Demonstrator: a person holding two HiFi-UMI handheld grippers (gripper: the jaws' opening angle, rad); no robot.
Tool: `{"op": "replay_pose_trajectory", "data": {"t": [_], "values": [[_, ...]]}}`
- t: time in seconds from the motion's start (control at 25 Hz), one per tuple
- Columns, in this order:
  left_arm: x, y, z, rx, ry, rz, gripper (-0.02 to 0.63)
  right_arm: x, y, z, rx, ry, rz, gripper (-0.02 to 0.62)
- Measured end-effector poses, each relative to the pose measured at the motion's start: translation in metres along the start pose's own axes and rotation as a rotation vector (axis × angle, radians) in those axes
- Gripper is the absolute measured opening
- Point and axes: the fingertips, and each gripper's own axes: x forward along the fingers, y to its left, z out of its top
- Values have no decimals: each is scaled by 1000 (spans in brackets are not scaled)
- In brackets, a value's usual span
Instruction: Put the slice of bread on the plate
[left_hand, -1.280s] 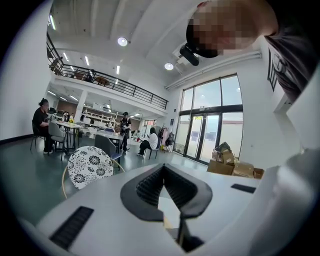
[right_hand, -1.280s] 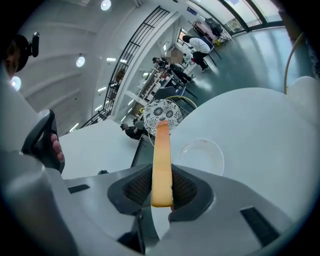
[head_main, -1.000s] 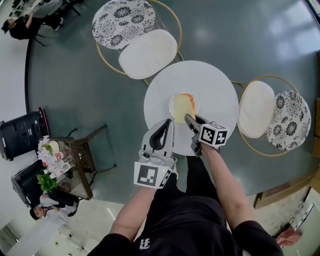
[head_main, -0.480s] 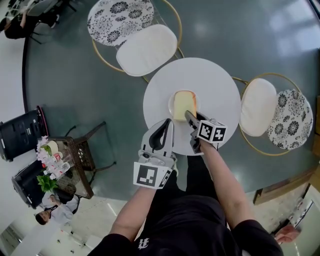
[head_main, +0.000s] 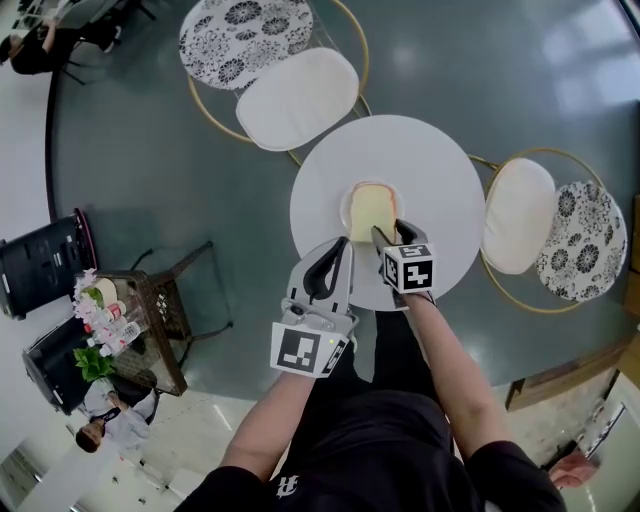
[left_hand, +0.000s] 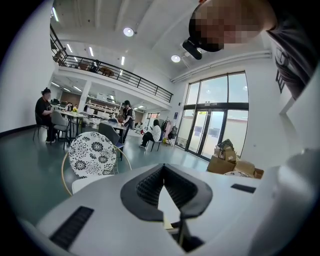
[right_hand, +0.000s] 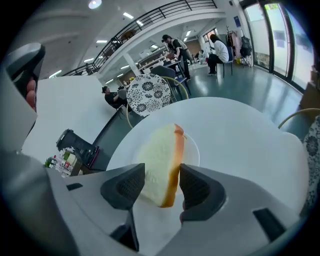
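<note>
Nearest me, my left gripper (head_main: 325, 270) hangs just short of the table's near edge. Its jaws are together with nothing between them, so it's idle.

Just to its right and a touch further out, my right gripper (right_hand: 162, 182) tips down at the table. Its jaws are opening, and the near end of the slice of bread (right_hand: 162, 155) sits between the pads. The white crumb face is against the left pad and the crust is by the right one, with a sliver of gap there.

From above, the slice lies over the small white plate (head_main: 344, 212), straight ahead of the jaw tips, mid-way across the round white table (head_main: 440, 180).

I reckon this bread is light and spongy. The crumb dents easily and the crust is a bit firmer, so take it near an edge and only gently. Letting go, it might cling to a pad.

Beyond the table stand the patterned chairs (head_main: 235, 45).
</note>
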Motion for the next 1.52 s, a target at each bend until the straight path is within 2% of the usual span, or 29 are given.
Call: {"op": "replay_pose_trajectory", "data": {"t": [0.12, 0.2, 0.32, 0.44, 0.56, 0.68, 0.84, 1.2, 1.52], "values": [[-3, 1, 0, -1, -1, 3, 6, 3, 0, 3, -28, -4, -14, 207], [-4, 2, 0, -3, 2, 8, 6, 5, 0, 2, -83, 9, -44, 207], [-4, 1, -1, -6, 1, 9, 6, 6, -2, 1, -180, 24, -95, 266], [-3, -1, -1, -4, 1, 5, 6, -2, -3, 4, -219, -3, -110, 275], [-4, -1, -2, 1, 4, 2, 6, -17, 4, 15, -213, -64, -78, 275], [-9, -2, -1, 7, 9, 0, 6, -39, 22, 33, -198, -141, 1, 271], [-16, -6, 2, 15, 20, -3, 6, -82, 45, 64, -207, -246, 64, 208], [-55, -30, 33, 43, 14, -27, 6, -198, 111, 108, -267, -469, 118, 24], [-114, -70, 77, 95, -40, -88, 6, -302, 181, 106, -342, -652, 132, 5]]}}
